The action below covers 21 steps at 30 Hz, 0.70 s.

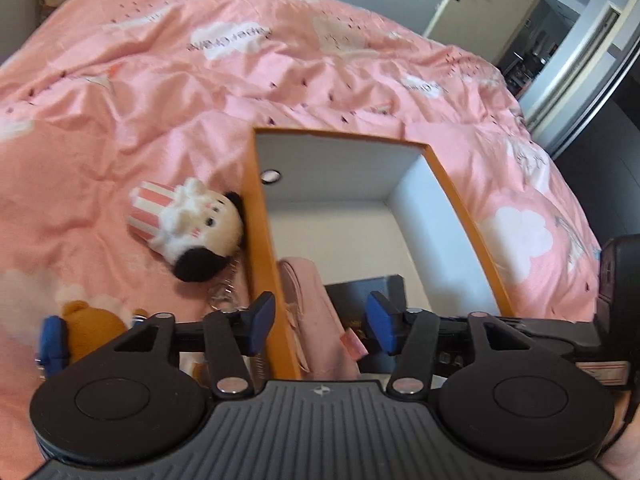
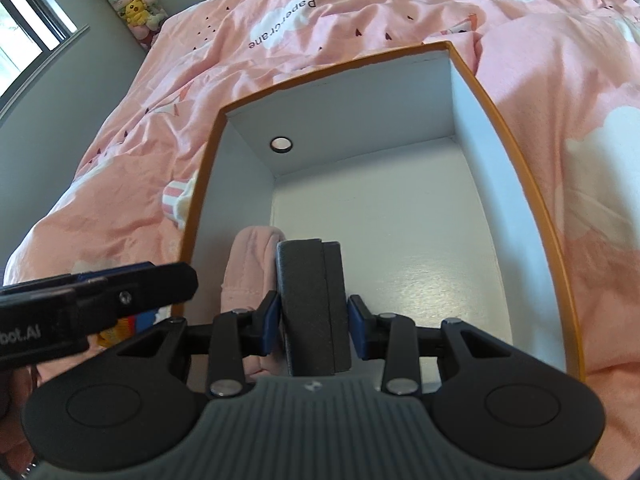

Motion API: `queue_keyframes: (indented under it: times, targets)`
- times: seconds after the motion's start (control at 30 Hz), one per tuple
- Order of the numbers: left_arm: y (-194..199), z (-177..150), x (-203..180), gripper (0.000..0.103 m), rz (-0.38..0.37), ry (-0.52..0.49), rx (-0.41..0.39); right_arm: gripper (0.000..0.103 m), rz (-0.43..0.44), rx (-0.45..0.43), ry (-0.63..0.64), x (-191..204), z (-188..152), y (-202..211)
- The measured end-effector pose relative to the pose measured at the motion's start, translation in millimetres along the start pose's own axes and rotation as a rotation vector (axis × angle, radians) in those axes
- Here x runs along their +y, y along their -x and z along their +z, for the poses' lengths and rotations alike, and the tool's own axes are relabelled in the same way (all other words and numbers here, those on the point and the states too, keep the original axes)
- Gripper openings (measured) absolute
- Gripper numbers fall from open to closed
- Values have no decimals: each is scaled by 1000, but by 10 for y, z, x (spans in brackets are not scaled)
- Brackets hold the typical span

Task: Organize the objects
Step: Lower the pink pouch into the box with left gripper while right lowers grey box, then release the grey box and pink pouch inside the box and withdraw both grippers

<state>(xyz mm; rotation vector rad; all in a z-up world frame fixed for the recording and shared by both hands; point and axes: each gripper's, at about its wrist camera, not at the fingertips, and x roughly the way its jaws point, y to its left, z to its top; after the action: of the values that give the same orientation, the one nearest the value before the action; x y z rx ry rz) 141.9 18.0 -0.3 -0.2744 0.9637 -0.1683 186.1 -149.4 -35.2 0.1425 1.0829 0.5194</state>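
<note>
Currently your right gripper (image 2: 313,322) clamps the dark case (image 2: 314,304) by its long sides over the orange box (image 2: 516,148); it looks rigid, so hold mid-length. Your left gripper (image 1: 320,322) stands open and empty above the soft pink cloth (image 1: 308,312) inside the box.

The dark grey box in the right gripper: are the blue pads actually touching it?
Touching. In the right wrist view, both blue pads of the right gripper press against the sides of the dark grey box, with no gap visible on either side.
</note>
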Motion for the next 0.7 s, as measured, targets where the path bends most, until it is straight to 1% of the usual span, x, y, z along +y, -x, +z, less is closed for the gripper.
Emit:
queue_keyframes:
  times: [0.07,0.17,0.23,0.4,0.43,0.47,0.57,0.63,0.7]
  targets:
    - [-24,-2,68,67,11,16,5,37,30,4,-11,30,3,21]
    - [-142,-40,181,67,-13,65,56,36,11,0,3,64,7,6]
    - [-223,-74,211,67,-20,74,82,36,14,3,-7,51,4,-1]
    - [-339,-136,296,65,-49,109,102,36,23,8,-43,-22,-19,-1]
    - [-366,-144,292,64,-31,96,117,36,26,9,-52,-38,-22,-3]
    - [-387,-159,285,58,-10,82,127,36,31,10,-60,-50,-26,-4]
    - [-405,-190,301,56,-3,75,129,36,30,10,-59,-64,-26,-2]
    - [-393,-187,290,53,29,51,120,36,30,10,-59,-70,-24,-1]
    - [-380,-185,276,51,52,24,119,36,3,0,-49,-91,-17,20]
